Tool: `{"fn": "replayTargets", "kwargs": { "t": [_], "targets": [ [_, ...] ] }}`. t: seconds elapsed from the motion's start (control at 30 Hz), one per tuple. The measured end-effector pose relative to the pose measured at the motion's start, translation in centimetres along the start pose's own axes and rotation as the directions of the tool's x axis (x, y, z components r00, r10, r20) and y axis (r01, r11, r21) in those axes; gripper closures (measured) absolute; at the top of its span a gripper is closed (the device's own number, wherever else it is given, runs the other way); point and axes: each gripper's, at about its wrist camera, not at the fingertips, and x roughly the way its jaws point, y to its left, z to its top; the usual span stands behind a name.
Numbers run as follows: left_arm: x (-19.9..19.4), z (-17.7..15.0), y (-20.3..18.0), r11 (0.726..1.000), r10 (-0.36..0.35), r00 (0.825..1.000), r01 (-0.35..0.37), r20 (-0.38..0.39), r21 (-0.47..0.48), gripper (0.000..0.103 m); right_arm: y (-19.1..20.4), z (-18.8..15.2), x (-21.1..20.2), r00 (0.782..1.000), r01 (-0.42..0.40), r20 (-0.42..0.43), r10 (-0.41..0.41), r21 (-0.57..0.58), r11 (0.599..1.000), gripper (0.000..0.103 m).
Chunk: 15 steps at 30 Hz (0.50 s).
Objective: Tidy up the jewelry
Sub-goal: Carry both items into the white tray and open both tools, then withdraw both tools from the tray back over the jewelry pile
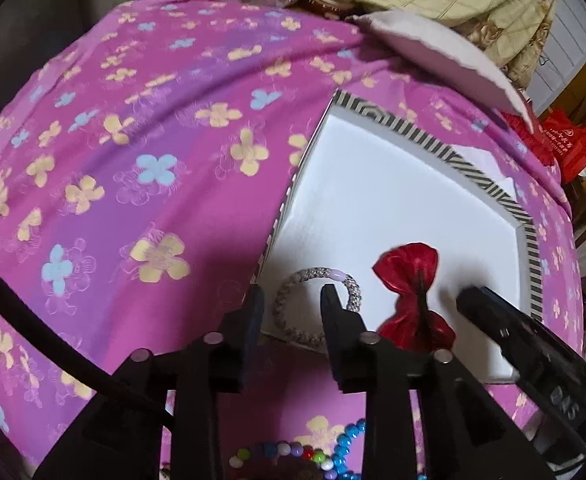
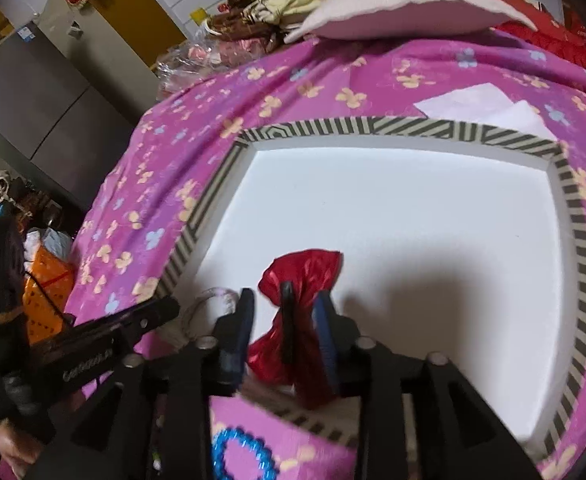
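A white shallow box with a black-and-white striped rim (image 1: pixel 425 136) (image 2: pixel 333 126) lies on a pink flowered cloth. In its near left corner rests a braided grey ring with a pink bead (image 1: pixel 317 276). My left gripper (image 1: pixel 293 308) stands open over it, one fingertip overlapping the ring. A shiny red bow with a black clip (image 1: pixel 409 276) (image 2: pixel 305 272) lies in the box beside it. My right gripper (image 2: pixel 285 316) straddles the bow's middle, open, with a gap showing on its left side. Each gripper shows at the edge of the other's view.
Beaded bracelets, one multicoloured (image 1: pixel 293 450) and one blue (image 1: pixel 349 440) (image 2: pixel 237 452), lie on the cloth (image 1: pixel 133 160) before the box. A white pillow (image 2: pixel 405 12) and white paper slips (image 2: pixel 477 104) sit behind it. A quilt is heaped at the back. A hand (image 2: pixel 9 452) shows lower left.
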Motion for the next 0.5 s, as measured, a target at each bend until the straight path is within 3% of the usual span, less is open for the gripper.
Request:
{"fn": "replayTargets", "kwargs": {
  "t": [0.17, 0.27, 0.5],
  "targets": [
    [-2.8, -1.1, -0.5, 0.999, 0.019, 0.999, -0.02, 0.049, 0.031, 0.06, 0.7, -2.0, -3.9, 0.997, 0.054, 0.062, -0.051, -0.045, 0.998, 0.049],
    [-4.7, -2.3, -0.7, 0.998, 0.034, 0.995, -0.038, 0.089, 0.047, 0.06, 0.7, -3.2, -5.7, 0.992, 0.096, 0.083, -0.093, -0.043, 0.994, 0.038],
    [-7.7, -5.7, -1.4, 0.994, 0.062, 0.985, -0.076, 0.163, 0.079, 0.06, 0.3, -6.3, -8.9, 0.988, 0.091, 0.13, -0.086, -0.033, 0.995, 0.038]
  ]
}}
